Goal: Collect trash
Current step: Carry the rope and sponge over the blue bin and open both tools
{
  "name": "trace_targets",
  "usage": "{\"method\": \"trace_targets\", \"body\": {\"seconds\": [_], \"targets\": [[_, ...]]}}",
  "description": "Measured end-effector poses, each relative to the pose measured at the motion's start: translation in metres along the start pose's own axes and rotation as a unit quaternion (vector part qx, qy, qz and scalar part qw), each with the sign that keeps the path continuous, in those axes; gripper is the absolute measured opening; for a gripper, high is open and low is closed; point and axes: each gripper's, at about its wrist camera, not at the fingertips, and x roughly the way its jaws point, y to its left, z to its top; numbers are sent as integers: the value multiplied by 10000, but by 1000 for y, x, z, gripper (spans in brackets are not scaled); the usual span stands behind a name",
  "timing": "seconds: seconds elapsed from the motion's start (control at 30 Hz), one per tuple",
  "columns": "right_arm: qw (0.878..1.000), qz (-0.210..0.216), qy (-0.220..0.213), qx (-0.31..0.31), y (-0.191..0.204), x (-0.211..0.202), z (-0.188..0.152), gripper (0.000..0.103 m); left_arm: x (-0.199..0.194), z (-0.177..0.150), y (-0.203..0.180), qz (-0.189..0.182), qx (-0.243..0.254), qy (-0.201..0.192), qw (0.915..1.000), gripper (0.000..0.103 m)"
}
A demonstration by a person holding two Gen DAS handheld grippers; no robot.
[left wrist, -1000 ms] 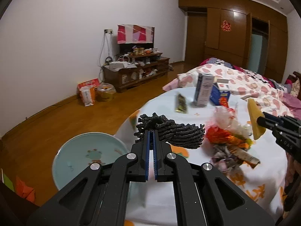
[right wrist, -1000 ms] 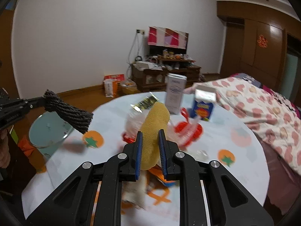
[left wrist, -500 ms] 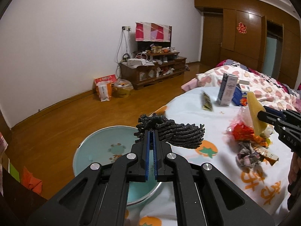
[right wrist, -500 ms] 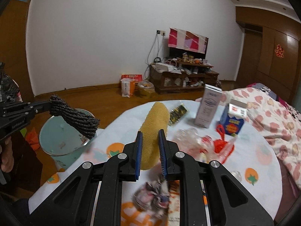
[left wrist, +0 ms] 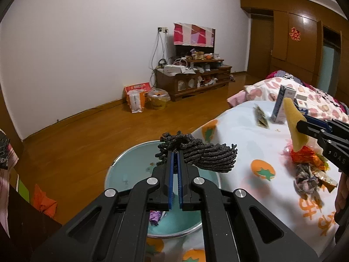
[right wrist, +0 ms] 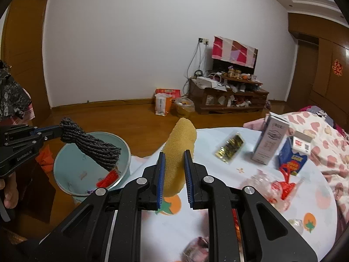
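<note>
A: What do we hold in the left gripper (left wrist: 174,159) now?

B: We hold a dark grey knitted cloth (left wrist: 202,157), rough and ribbed, bunched like a bundle. The jaws are almost fully closed on one end of it, and the rest hangs out to the right. It is above the pale blue bin (left wrist: 130,163), over the side of the rim that is nearest the surface (left wrist: 250,144).

A: And the right gripper (right wrist: 173,172)?

B: Its jaws stand narrow and press a yellow sponge (right wrist: 180,150) from both sides. The sponge is long, porous and rounded at the top, and it stands nearly upright. It is above the edge of the surface, just to the right of the bin (right wrist: 65,168).

A: What do we see inside the bin?

B: Some red scrap (right wrist: 108,178) lies at the bottom, below the hanging cloth (right wrist: 91,146). More wrappers (left wrist: 307,166) lie on the surface, far from the bin.
</note>
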Motion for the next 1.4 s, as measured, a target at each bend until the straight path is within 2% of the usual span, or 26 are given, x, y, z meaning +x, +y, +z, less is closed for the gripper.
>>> {"method": "trace_targets", "body": {"seconds": [0.63,1.4], "targets": [[9988,412,66,-259,38,36,10,18,9,-10,37,470,-220,116,9986,3],[9948,805,218,-585,80,70,18,18,23,-17,62,942,-358,268,9945,3]]}}
